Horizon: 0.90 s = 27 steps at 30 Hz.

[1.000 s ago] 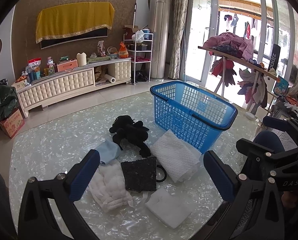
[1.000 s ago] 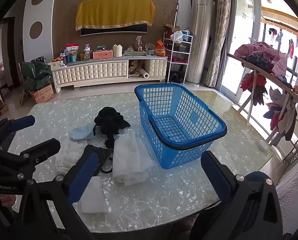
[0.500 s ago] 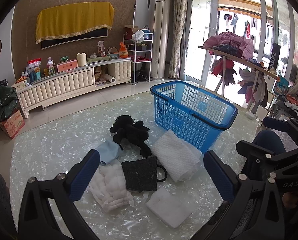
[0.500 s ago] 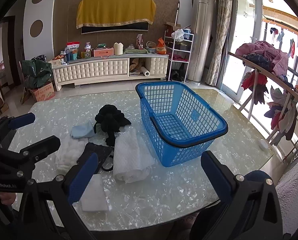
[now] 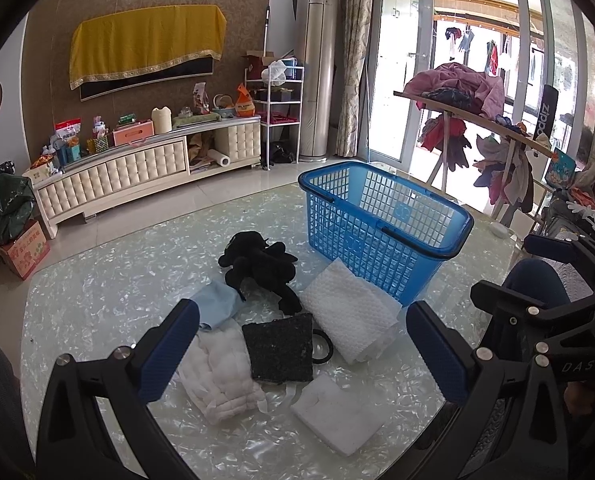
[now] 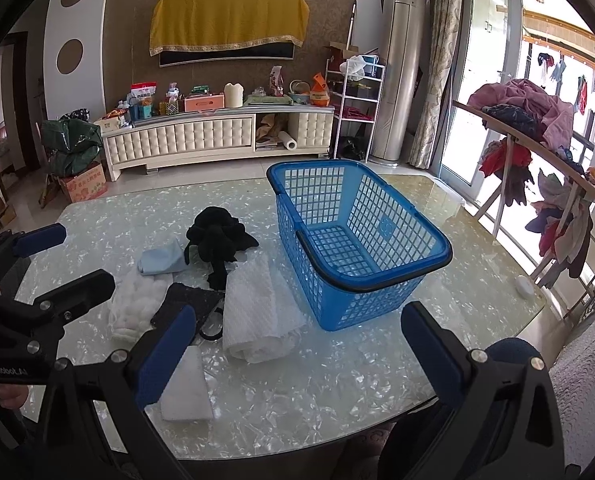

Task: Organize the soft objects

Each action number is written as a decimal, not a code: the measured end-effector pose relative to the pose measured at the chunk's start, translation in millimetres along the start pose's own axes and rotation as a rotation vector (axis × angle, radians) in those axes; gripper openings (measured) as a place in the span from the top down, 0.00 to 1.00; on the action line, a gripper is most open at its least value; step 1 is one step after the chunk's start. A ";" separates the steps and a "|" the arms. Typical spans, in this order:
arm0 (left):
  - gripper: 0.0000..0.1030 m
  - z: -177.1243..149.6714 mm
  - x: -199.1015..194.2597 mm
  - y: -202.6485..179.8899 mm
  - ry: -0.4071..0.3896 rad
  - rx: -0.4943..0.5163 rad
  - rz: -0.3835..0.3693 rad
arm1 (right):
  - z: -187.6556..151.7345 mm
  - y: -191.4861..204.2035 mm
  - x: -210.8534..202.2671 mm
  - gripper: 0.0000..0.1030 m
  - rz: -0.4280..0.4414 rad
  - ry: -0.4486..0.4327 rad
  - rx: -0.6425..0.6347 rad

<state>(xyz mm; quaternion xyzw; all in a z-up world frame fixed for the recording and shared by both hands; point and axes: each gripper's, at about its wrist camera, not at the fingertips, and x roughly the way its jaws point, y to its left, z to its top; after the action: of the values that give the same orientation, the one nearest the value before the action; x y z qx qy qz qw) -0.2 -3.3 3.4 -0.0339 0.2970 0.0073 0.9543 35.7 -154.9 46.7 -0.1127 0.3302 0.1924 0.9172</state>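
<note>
Several soft things lie on the glass table (image 5: 97,304) left of an empty blue basket (image 5: 381,220) (image 6: 357,236): a black plush toy (image 5: 259,262) (image 6: 217,236), a pale blue cloth (image 5: 217,304), a fluffy white quilted cloth (image 5: 221,372), a black glittery pouch (image 5: 279,346), a folded white textured towel (image 5: 347,316) (image 6: 257,312) and a flat white pad (image 5: 337,412) (image 6: 185,392). My left gripper (image 5: 303,350) hovers open above the pouch and holds nothing. My right gripper (image 6: 297,354) is open over the table's near edge, empty.
A drying rack (image 5: 485,128) loaded with clothes stands right of the table. Behind it are a cream TV cabinet (image 5: 145,172), a wire shelf (image 5: 275,100) and a tall air conditioner (image 5: 317,68). A person's knee (image 6: 509,352) shows below the right gripper.
Both views have shifted only slightly. The things on the table and the basket have not moved, and both grippers stay open.
</note>
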 end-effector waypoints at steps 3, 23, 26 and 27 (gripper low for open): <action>0.00 0.0 0.1 0.4 0.000 0.000 -0.002 | 0.1 0.1 -0.1 0.00 0.000 0.001 0.000; 0.00 0.0 0.5 -1.5 0.013 0.021 0.000 | -0.3 0.3 0.6 0.00 0.012 0.017 -0.002; 0.00 0.8 0.9 -1.8 0.015 0.022 -0.002 | 1.4 0.8 2.1 0.00 0.026 0.025 -0.002; 0.00 1.2 0.8 -2.1 0.016 0.025 -0.004 | 1.9 0.6 2.3 0.00 0.030 0.025 -0.002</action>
<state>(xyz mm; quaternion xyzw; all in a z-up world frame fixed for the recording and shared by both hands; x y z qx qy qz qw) 1.2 -5.4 4.0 -0.0225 0.3048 0.0015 0.9521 38.1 -153.0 46.6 -0.1111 0.3433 0.2050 0.9098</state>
